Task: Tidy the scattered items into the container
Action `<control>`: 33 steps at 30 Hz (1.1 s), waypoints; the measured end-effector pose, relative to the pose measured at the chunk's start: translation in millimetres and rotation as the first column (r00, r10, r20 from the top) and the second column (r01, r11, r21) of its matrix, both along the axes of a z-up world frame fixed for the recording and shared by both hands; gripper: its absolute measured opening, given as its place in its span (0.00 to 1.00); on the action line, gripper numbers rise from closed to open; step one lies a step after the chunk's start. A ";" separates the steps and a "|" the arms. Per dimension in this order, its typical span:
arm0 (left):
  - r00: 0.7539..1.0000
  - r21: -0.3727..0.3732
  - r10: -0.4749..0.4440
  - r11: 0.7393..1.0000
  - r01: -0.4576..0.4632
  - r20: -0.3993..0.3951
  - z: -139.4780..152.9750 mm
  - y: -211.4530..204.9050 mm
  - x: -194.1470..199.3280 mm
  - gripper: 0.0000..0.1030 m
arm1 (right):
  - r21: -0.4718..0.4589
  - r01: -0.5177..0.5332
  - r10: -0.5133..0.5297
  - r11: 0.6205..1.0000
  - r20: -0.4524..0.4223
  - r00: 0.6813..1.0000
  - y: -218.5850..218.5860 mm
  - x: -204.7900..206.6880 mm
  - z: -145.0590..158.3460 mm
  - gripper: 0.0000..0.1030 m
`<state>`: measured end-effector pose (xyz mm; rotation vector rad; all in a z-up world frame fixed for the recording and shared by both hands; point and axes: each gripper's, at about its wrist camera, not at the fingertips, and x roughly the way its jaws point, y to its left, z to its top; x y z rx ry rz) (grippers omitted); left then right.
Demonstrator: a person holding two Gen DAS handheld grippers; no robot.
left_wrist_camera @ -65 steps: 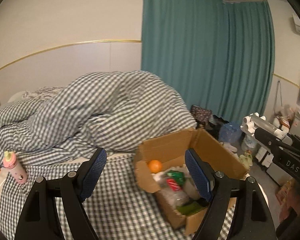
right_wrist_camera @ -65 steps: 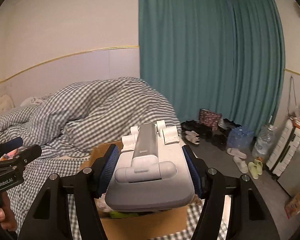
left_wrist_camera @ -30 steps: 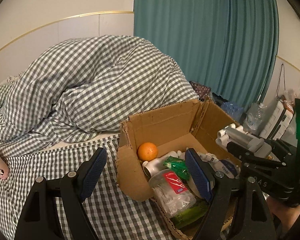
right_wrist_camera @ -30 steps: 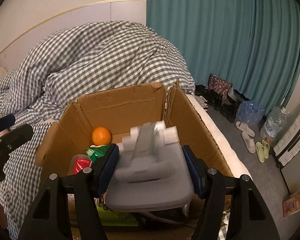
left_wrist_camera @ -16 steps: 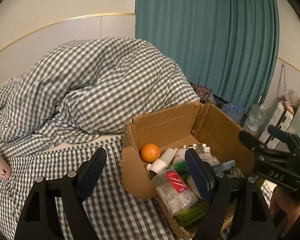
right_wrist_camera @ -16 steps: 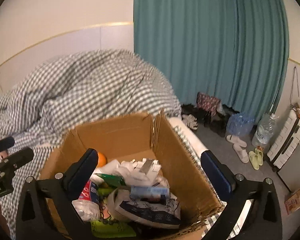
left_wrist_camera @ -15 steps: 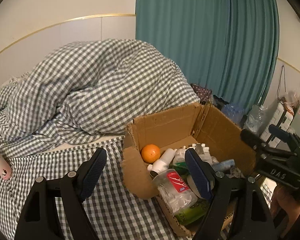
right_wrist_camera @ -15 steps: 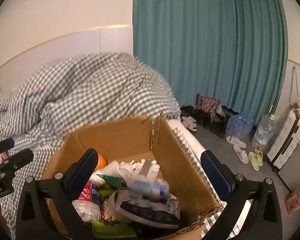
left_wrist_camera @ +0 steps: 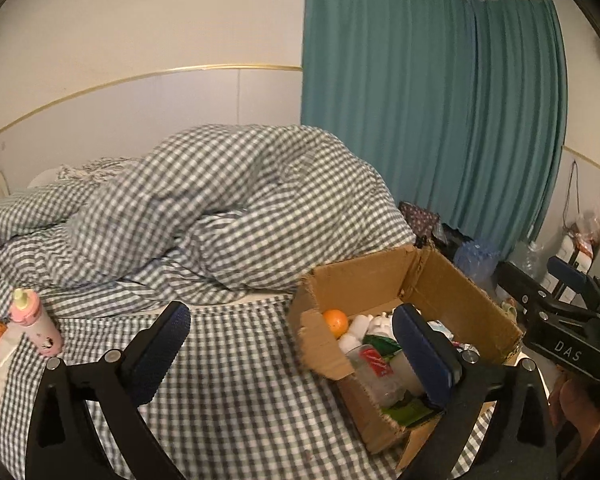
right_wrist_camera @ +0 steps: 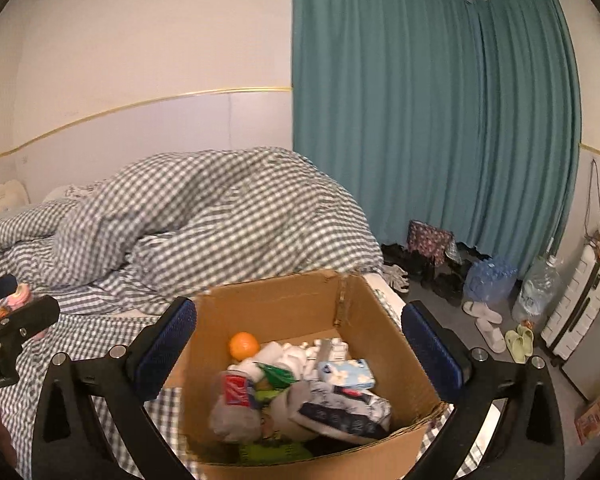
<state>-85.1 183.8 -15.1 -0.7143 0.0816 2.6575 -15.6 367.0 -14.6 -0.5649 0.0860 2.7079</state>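
Jaws of both grippers wide apart, empty; right gripper (right_wrist_camera: 300, 344) has released the grey device into the cardboard box (right_wrist_camera: 400, 360), left gripper (left_wrist_camera: 296, 348) opening further; pink bottle (left_wrist_camera: 34, 322) clear only from the left wrist.

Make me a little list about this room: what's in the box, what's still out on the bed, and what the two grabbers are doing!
container: cardboard box on the checked bed sheet
in the box: orange, tissue pack, bottles and packets piled together
still out: pink bottle standing upright on the bed, far from the box
left gripper: jaws opening, nothing between them
right gripper: open, empty, above the box
behind: rumpled checked duvet, teal curtain
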 end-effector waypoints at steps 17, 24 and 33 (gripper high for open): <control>0.979 0.031 0.198 0.980 -0.197 -0.039 25.1 -125.3 22.7 1.00 | 0.027 -0.173 0.173 0.985 0.002 0.985 -101.2 -14.6 16.4 1.00; 0.963 0.034 0.268 0.963 -0.267 -0.031 22.7 -169.4 27.7 1.00 | 0.036 -0.244 0.244 0.969 0.009 0.970 -143.7 -25.0 13.2 1.00; 0.939 0.023 0.342 0.939 -0.342 -0.026 23.7 -203.4 30.8 1.00 | 0.027 -0.300 0.300 0.953 0.017 0.954 -177.1 -29.4 10.0 1.00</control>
